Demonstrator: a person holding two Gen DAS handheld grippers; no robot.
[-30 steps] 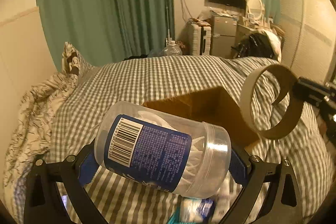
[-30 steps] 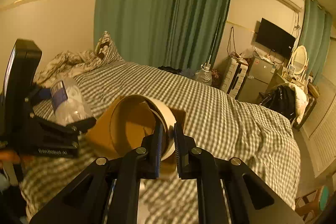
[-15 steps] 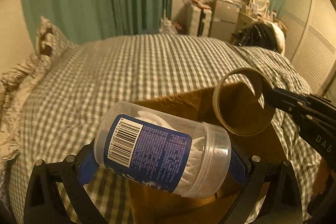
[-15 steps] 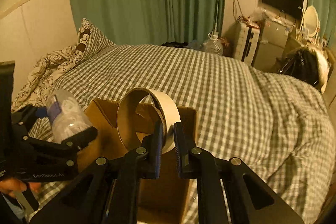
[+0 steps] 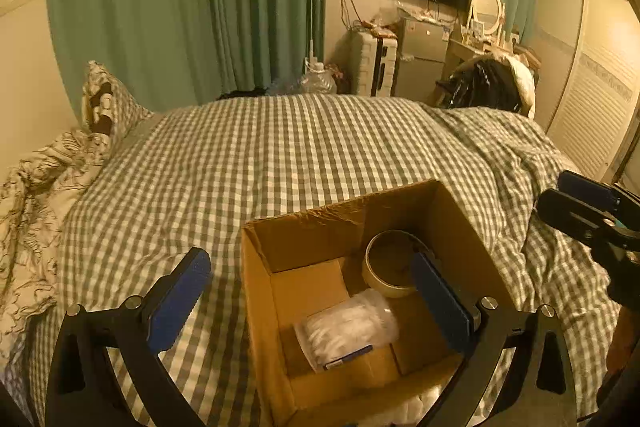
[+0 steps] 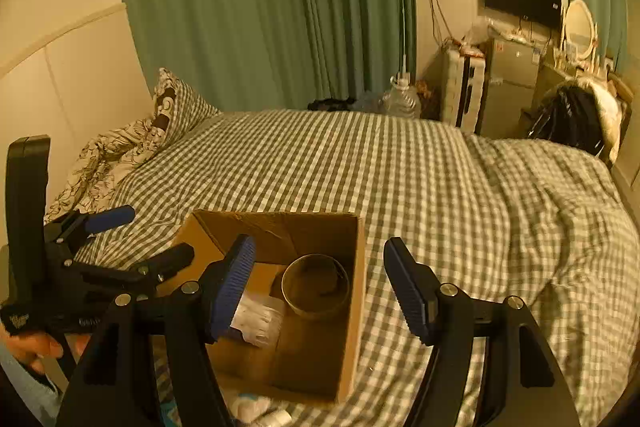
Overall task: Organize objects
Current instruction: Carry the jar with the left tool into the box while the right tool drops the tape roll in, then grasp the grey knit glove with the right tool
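An open cardboard box (image 5: 456,211) sits on the checked bed; it also shows in the right wrist view (image 6: 358,267). Inside lie a clear plastic jar of cotton swabs (image 5: 348,327), on its side, and a tape roll (image 5: 390,263). The right wrist view shows the jar (image 6: 258,319) and the roll (image 6: 316,285) too. My left gripper (image 5: 308,295) is open and empty above the box's near left. My right gripper (image 6: 320,287) is open and empty above the box. The right gripper shows in the left view (image 5: 580,203), and the left gripper in the right view (image 6: 120,235).
The grey checked duvet (image 5: 300,147) covers the bed. Patterned pillows (image 5: 48,167) lie at the left by the wall. Green curtains, a TV, a small fridge and a dresser stand beyond the bed. Small white items (image 6: 256,407) lie in front of the box.
Both grippers have opened. The jar has dropped from the left gripper into the box and the tape roll from the right gripper into the box.
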